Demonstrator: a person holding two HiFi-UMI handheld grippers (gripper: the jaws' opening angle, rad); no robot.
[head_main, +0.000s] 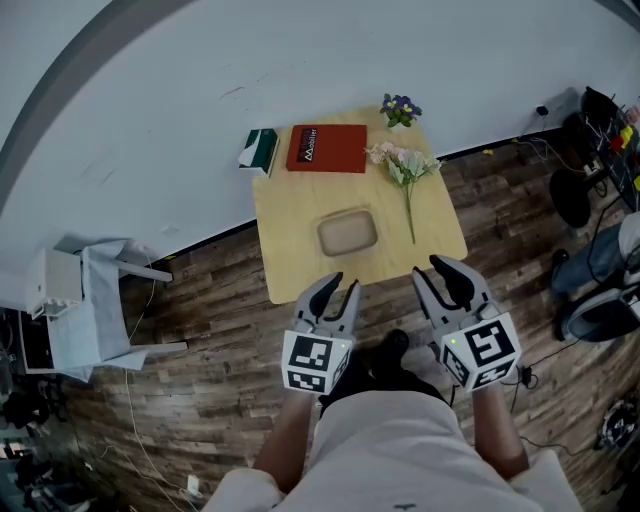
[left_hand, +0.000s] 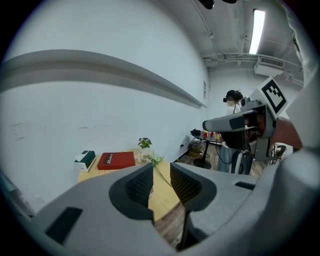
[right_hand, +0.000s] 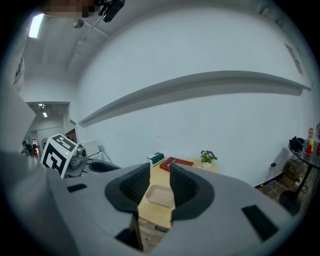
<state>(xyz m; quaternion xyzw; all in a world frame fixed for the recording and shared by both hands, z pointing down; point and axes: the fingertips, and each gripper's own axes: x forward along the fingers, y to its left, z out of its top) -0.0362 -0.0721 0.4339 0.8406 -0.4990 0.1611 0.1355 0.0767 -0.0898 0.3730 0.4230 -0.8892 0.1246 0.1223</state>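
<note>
A: Head view: left tongs (head_main: 337, 285) and right tongs (head_main: 430, 267) hover just off the desk's (head_main: 290, 262) near edge. Tray (head_main: 347, 232) sits mid-desk, nearest them.
B: Left gripper view?
A: Jaws slightly apart, empty, aimed over the desk.
B: Right gripper view?
A: Same gap, empty. Lined up on the tray, so it shows between them.

White print runs across the left end of the red book's (head_main: 327, 148) cover, but the letters are too small to read. The cube (head_main: 316, 363) on the left gripper (head_main: 341, 288) and the one on the right gripper (head_main: 432, 270) carry black-and-white square markers, no letters. No other writing can be read.
</note>
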